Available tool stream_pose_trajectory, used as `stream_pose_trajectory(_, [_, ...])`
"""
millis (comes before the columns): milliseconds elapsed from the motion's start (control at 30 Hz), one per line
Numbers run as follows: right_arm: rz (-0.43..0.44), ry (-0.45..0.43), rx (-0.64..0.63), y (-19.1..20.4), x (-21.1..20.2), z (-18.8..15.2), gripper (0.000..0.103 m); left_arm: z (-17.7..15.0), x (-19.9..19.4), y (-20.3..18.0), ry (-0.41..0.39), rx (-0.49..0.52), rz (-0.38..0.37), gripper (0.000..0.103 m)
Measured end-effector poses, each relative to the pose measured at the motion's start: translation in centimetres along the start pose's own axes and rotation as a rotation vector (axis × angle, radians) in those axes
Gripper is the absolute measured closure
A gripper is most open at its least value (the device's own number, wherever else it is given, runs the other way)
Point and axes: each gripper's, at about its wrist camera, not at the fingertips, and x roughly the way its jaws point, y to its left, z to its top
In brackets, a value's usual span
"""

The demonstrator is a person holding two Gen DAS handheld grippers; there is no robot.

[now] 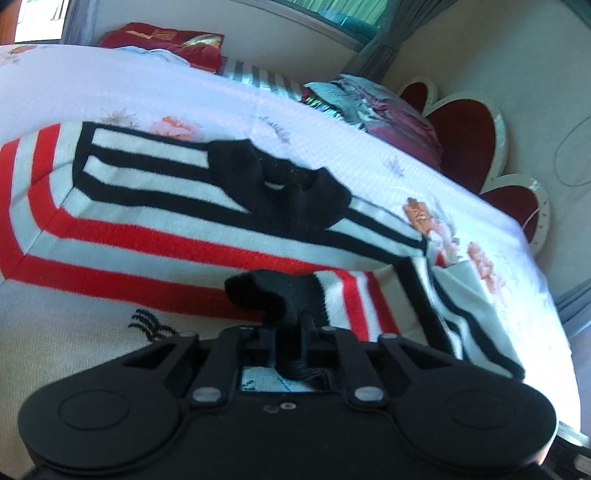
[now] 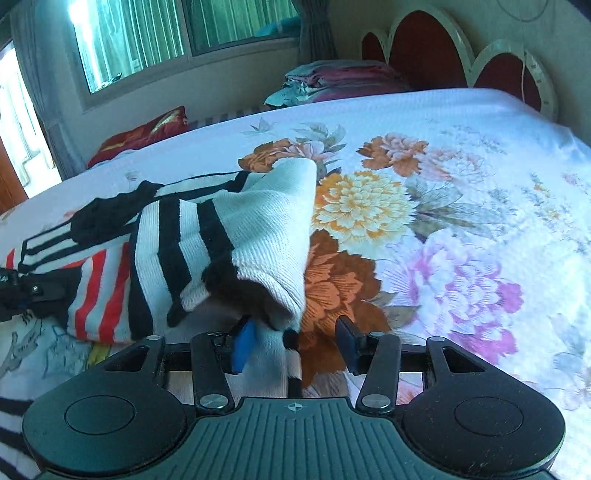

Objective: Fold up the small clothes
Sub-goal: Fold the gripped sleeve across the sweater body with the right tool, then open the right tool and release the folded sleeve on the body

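Note:
A small knit sweater [image 1: 147, 229] with black, white and red stripes and a black collar [image 1: 280, 192] lies on the flowered bedsheet [image 1: 166, 85]. My left gripper [image 1: 291, 328] is shut on a black cuff with striped sleeve fabric, held just above the sweater's body. In the right wrist view the sweater [image 2: 207, 251] is bunched at the left, with a white sleeve fold [image 2: 273, 236] draped toward my right gripper [image 2: 295, 343]. The right gripper's jaws stand open, with the sleeve's edge hanging loosely between them. The left gripper [image 2: 22, 295] shows at the left edge there.
The bed's flowered sheet [image 2: 443, 221] stretches to the right. A stack of folded clothes [image 2: 332, 81] lies by the red scalloped headboard [image 2: 436, 48]. A red pillow [image 2: 144, 133] sits at the far side under the window [image 2: 177, 33].

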Motion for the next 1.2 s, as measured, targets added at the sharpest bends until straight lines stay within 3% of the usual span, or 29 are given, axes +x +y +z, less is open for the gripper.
stream_pose_trajectory(100, [0.014, 0.004, -0.004, 0.4, 0.7, 0.4, 0.055, 0.8, -1.6, 0.6, -0.051, -0.043, -0.023, 0.095])
stream_pose_trajectory(200, [0.019, 0.014, -0.017, 1.0, 1.3, 0.8, 0.078, 2.0, -4.0, 1.8, -0.135, -0.070, -0.018, 0.095])
stream_pose_trajectory(267, [0.019, 0.012, -0.028, 1.3, 1.4, 0.9, 0.081, 2.6, -5.0, 3.0, -0.160, -0.085, 0.010, 0.095])
stream_pose_trajectory(400, [0.036, 0.005, -0.052, 1.9, 1.2, 1.0, 0.084, 2.3, -4.6, 5.2, -0.126, -0.070, 0.080, 0.095])
stream_pose_trajectory(533, [-0.003, 0.027, -0.069, 1.5, 1.7, 0.2, 0.087, 0.9, -2.7, 6.3, -0.077, -0.077, 0.122, 0.095])
stream_pose_trajectory(733, [0.065, 0.058, -0.039, 0.1, 0.5, 0.1, 0.086, 0.9, -2.9, 6.5, -0.081, -0.039, 0.153, 0.093])
stream_pose_trajectory(900, [0.099, 0.021, -0.011, -1.0, -1.6, 0.9, 0.084, 0.6, -5.2, 6.0, -0.140, -0.010, 0.245, 0.064])
stream_pose_trajectory(933, [0.104, 0.007, -0.002, -1.2, -1.7, 1.3, 0.079, 0.6, -5.6, 5.8, -0.160, -0.021, 0.256, 0.053])
stream_pose_trajectory(967, [0.111, -0.007, 0.013, -1.4, -1.7, 1.9, 0.074, 0.6, -6.3, 5.8, -0.188, -0.026, 0.266, 0.050])
stream_pose_trajectory(1000, [0.115, -0.015, 0.027, -1.7, -1.4, 2.4, 0.062, 0.7, -6.7, 5.5, -0.209, -0.017, 0.267, 0.050])
stream_pose_trajectory(1033, [0.113, -0.018, 0.036, -1.9, -0.9, 3.1, 0.057, 0.9, -6.9, 5.1, -0.219, -0.002, 0.254, 0.050])
stream_pose_trajectory(1200, [0.147, 0.012, 0.088, -2.2, 3.3, 6.1, 0.057, 1.6, -5.0, 2.5, -0.182, 0.078, 0.163, 0.050])
